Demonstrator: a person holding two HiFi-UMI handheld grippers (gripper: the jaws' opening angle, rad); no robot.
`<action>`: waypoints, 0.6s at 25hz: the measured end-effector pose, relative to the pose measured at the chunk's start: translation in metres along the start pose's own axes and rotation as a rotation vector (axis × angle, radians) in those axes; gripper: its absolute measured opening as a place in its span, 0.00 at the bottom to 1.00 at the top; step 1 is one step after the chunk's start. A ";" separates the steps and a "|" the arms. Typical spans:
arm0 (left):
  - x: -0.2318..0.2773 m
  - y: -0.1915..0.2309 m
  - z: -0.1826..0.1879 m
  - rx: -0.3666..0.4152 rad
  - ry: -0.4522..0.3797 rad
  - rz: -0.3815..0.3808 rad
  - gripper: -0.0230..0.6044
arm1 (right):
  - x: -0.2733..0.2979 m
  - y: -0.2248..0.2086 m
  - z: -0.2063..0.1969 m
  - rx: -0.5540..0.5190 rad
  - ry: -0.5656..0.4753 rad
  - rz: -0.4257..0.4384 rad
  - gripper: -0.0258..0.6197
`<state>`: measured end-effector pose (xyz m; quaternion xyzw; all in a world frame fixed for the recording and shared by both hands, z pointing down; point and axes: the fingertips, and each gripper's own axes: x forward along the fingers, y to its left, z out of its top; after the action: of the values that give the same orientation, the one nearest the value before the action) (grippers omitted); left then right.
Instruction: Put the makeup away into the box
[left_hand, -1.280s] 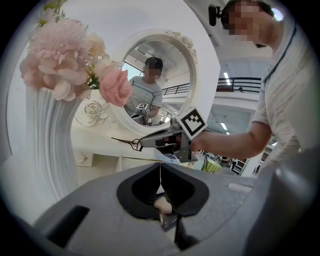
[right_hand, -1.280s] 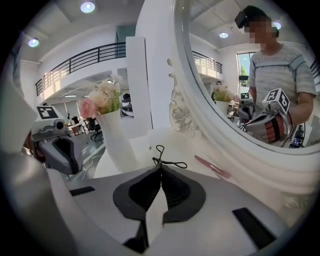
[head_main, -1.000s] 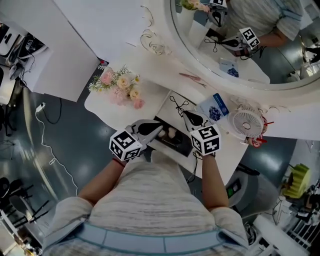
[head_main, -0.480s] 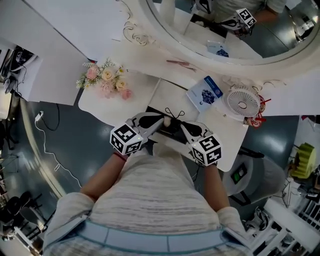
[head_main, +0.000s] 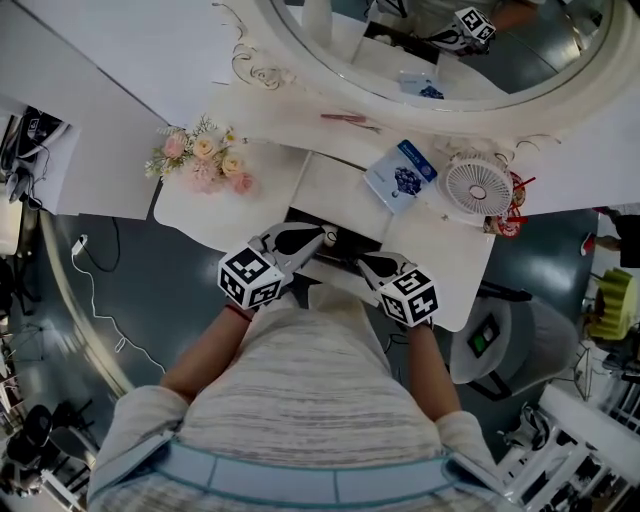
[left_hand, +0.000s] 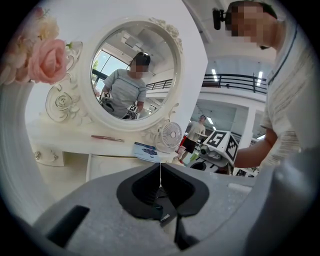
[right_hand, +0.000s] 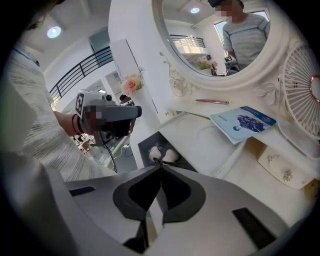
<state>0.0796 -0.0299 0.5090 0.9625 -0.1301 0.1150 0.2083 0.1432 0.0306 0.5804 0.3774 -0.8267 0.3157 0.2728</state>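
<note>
- A white dressing table (head_main: 445, 275) with a round mirror (head_main: 450, 60) stood in front of the person.
- A black box (head_main: 300, 216) lay open at the table's near edge, with both grippers at it.
- The left gripper (left_hand: 160, 167) was clenched, with nothing seen between its jaws.
- The right gripper (right_hand: 160, 164) appeared to be pinching a thin black cord (right_hand: 158, 161) just above the box.
- Pale round makeup pieces (right_hand: 165, 154) sat inside the box.
- Packing looked nearly done. The next move was probably to close or tie the box, which would need a steady hold on the cord.
</note>
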 end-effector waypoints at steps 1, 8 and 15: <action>0.000 -0.001 0.000 0.002 0.002 -0.001 0.06 | 0.000 -0.002 -0.003 0.007 0.004 -0.008 0.06; -0.001 -0.003 0.000 0.011 0.008 -0.010 0.06 | 0.003 -0.014 -0.016 0.034 0.022 -0.062 0.06; -0.001 -0.002 0.004 0.017 0.007 -0.012 0.06 | 0.009 -0.023 -0.021 0.040 0.057 -0.120 0.06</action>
<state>0.0801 -0.0291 0.5047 0.9646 -0.1228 0.1182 0.2014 0.1610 0.0300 0.6075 0.4227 -0.7879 0.3258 0.3072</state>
